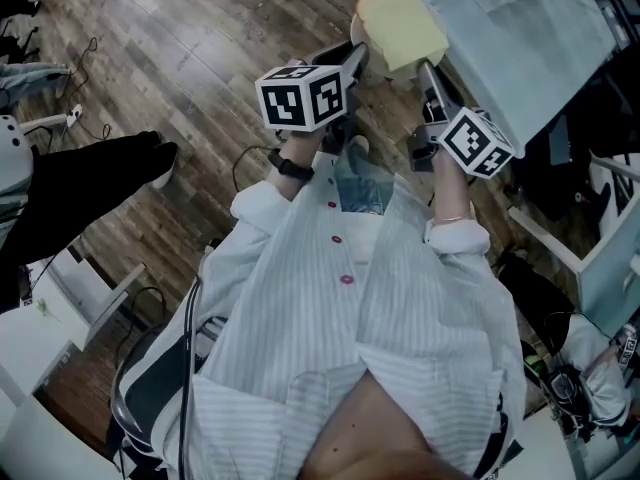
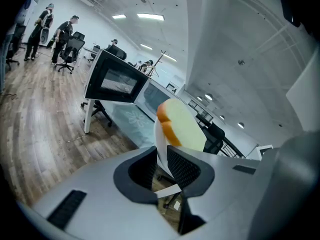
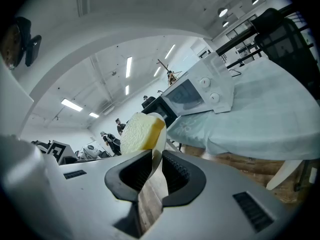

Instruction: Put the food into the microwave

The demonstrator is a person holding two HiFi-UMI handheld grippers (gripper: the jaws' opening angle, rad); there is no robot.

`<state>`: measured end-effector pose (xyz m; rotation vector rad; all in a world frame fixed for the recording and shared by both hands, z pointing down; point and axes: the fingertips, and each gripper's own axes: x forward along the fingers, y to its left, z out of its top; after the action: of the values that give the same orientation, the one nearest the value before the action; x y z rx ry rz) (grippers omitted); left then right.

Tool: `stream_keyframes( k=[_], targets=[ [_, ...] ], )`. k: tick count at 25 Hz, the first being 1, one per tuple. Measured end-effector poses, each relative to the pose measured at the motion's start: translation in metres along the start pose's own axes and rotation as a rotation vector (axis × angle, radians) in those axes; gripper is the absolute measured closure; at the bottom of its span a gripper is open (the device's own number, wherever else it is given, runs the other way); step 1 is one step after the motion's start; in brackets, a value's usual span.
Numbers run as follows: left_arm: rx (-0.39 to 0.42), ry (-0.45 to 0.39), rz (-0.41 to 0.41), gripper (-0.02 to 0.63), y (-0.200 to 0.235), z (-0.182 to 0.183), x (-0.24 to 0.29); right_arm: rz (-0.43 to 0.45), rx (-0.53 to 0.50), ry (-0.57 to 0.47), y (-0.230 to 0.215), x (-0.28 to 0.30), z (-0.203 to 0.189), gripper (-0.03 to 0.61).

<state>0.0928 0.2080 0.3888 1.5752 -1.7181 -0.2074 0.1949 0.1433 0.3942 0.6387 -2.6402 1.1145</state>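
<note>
The left gripper (image 2: 161,160) has its jaws narrowed onto the rim of a thin white plate (image 2: 160,139). The right gripper (image 3: 157,170) pinches the opposite rim the same way. A thick bread slice (image 1: 400,23) lies on the plate, held in the air near the person and short of the table (image 3: 260,119). The microwave (image 3: 192,95) stands farther off on that table, its door (image 2: 116,79) swung open. Both grips are only on the edge, so if either hand tilts, the bread could slide off or the plate could twist loose. The plate might also clip the door going in.
</note>
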Motion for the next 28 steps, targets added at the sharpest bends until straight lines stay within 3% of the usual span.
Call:
stream_keyframes(
  k=[22,28],
  targets=[
    [0.046,0.103,-0.1,0.554,0.09,0.121,0.083,-0.104,0.06,-0.077,0.005,0.146,0.06,0.5],
    [0.061,0.14,-0.141,0.554,0.117,0.142,0.098,-0.148,0.081,-0.1,0.008,0.177,0.062,0.5]
  ],
)
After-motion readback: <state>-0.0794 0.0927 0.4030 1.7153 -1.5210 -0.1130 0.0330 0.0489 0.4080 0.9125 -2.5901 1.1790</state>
